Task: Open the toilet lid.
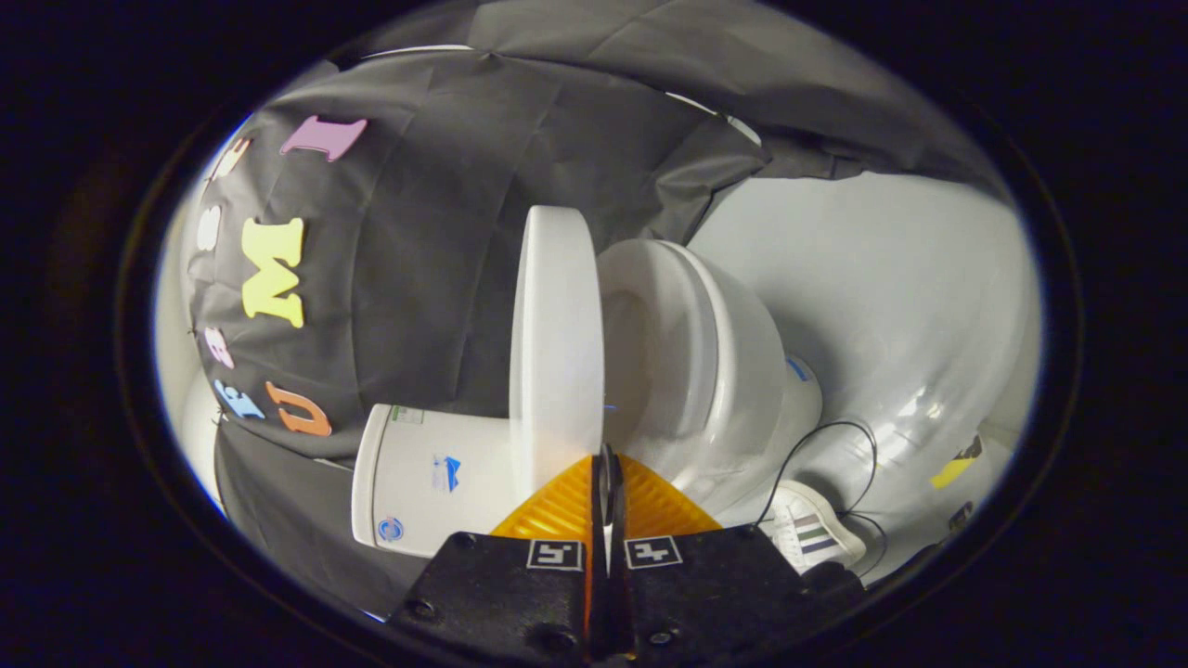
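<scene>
The view is rolled sideways. A white toilet lid [555, 343] stands raised off the seat and leans toward the white tank [427, 482]. The seat and bowl [715, 371] lie open on the lid's other side. My gripper [608, 464] is shut, its two fingers pressed together with only a thin slit between them and nothing held. The fingertips sit right at the lid's near rim, at the gap between lid and bowl. I cannot tell whether they touch the rim.
White floor [891, 306] spreads beyond the bowl. A white sneaker with stripes [812, 536] and a thin black cable [840, 445] lie on it close to the bowl's base. Black cloth wall [436, 250] hangs behind the tank.
</scene>
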`<state>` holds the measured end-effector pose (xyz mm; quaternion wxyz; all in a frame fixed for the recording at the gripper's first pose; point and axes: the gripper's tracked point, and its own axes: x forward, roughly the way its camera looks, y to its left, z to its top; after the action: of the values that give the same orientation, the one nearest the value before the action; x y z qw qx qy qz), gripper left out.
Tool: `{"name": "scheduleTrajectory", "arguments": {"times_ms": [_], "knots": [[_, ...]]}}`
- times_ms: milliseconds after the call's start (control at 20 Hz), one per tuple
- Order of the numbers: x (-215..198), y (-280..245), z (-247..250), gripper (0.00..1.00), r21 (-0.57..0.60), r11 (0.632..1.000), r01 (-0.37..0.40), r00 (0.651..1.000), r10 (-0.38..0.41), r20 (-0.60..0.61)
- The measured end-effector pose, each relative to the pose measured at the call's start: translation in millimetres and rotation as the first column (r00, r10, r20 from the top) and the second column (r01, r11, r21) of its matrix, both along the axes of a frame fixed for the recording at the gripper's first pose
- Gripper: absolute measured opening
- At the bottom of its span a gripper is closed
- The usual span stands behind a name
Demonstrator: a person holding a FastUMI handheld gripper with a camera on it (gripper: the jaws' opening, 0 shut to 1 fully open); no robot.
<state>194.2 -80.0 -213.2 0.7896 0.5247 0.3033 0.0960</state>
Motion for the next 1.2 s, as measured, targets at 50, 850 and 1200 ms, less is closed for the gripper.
{"name": "scheduleTrajectory", "arguments": {"times_ms": [50,850,1200], "knots": [[-1,1,4,0.04,-0.021,1.0,-0.003,1.0,0.003,0.006],[-9,37,91,0.04,-0.22,0.975,0.01,0.993,0.017,0.119],[-12,54,118,0.04,-0.313,0.949,0.028,0.987,0.022,0.157]]}}
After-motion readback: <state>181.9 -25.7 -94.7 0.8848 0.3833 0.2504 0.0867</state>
